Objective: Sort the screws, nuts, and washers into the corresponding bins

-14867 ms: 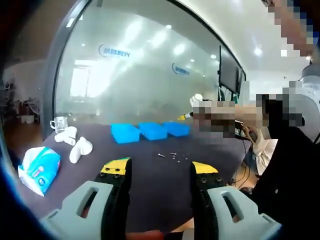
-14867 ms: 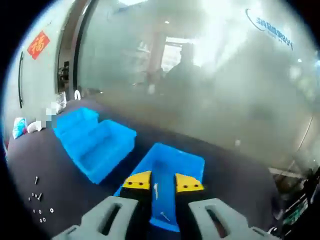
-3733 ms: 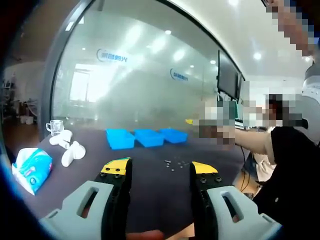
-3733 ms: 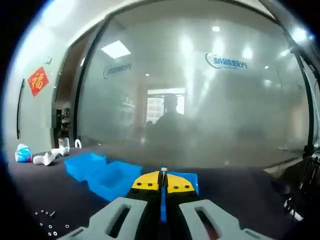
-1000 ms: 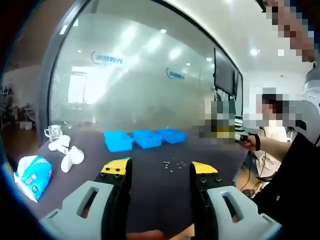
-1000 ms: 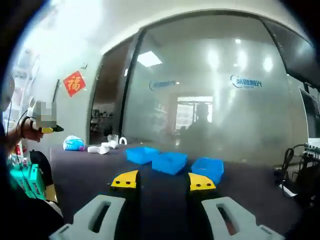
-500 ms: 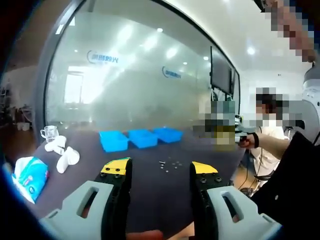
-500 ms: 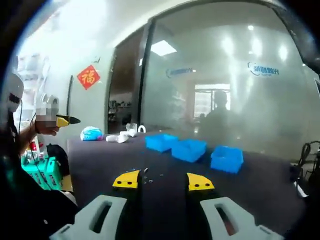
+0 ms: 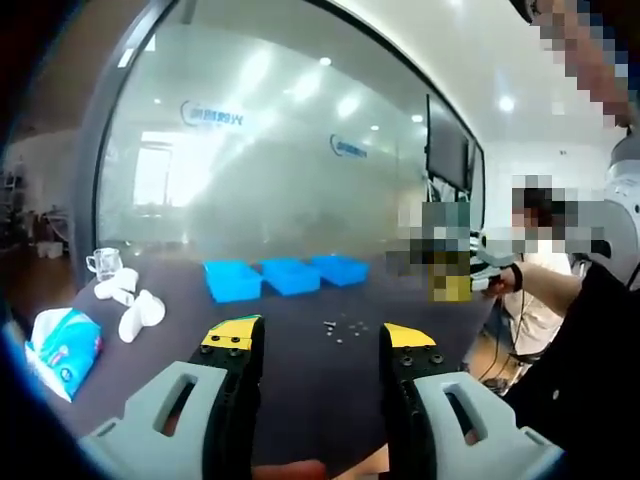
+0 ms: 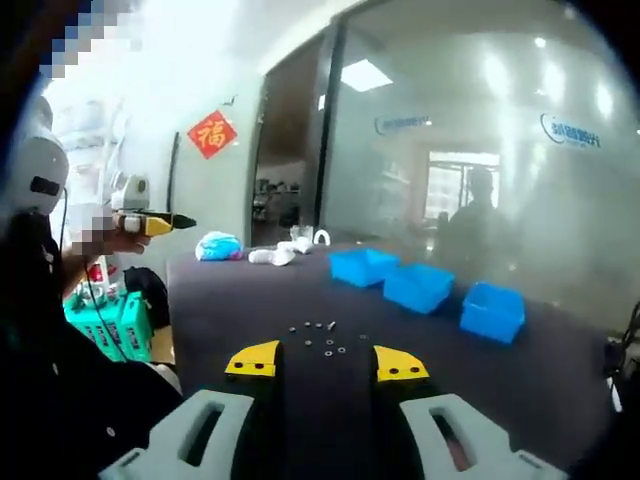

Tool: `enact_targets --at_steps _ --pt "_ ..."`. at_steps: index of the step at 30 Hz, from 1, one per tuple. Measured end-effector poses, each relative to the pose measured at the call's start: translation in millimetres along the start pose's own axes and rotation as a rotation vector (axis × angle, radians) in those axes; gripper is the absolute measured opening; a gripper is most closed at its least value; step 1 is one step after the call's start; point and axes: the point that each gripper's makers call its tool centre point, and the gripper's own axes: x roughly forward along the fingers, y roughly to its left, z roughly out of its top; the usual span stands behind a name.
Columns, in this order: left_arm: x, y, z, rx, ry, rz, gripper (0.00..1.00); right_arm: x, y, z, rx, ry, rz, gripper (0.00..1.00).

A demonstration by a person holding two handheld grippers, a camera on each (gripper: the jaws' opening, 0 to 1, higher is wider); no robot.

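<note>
Three blue bins stand in a row on the dark table [image 9: 300, 400]: in the left gripper view [image 9: 233, 280], [image 9: 291, 276], [image 9: 339, 269]; in the right gripper view [image 10: 364, 266], [image 10: 419, 286], [image 10: 493, 311]. A scatter of small screws, nuts and washers [image 9: 342, 327] lies on the table in front of the bins, and the small parts [image 10: 327, 337] sit just beyond my right jaws. My left gripper [image 9: 318, 345] is open and holds nothing. My right gripper [image 10: 327, 364] is open too, raised above the table's near edge.
A blue tissue pack [image 9: 62, 340], white objects [image 9: 140, 313] and a glass mug [image 9: 103, 263] lie at the table's left end. A frosted glass wall [image 9: 280, 180] backs the table. The other gripper [image 10: 150, 222], in a person's hand, shows at the left of the right gripper view.
The right gripper view has swung round, so the bins have slid rightward and the small parts now lie just ahead of its jaws. The left gripper view has barely shifted.
</note>
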Motion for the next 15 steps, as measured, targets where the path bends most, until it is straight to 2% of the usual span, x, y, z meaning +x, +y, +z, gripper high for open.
enact_targets --at_steps 5,15 --pt "-0.7 1.4 -1.4 -0.003 0.0 0.002 0.46 8.2 -0.6 -2.6 0.021 0.062 -0.008 0.29" --pt "-3.4 4.7 -3.8 -0.01 -0.002 0.009 0.46 37.1 2.5 2.6 -0.011 0.187 0.049 0.29"
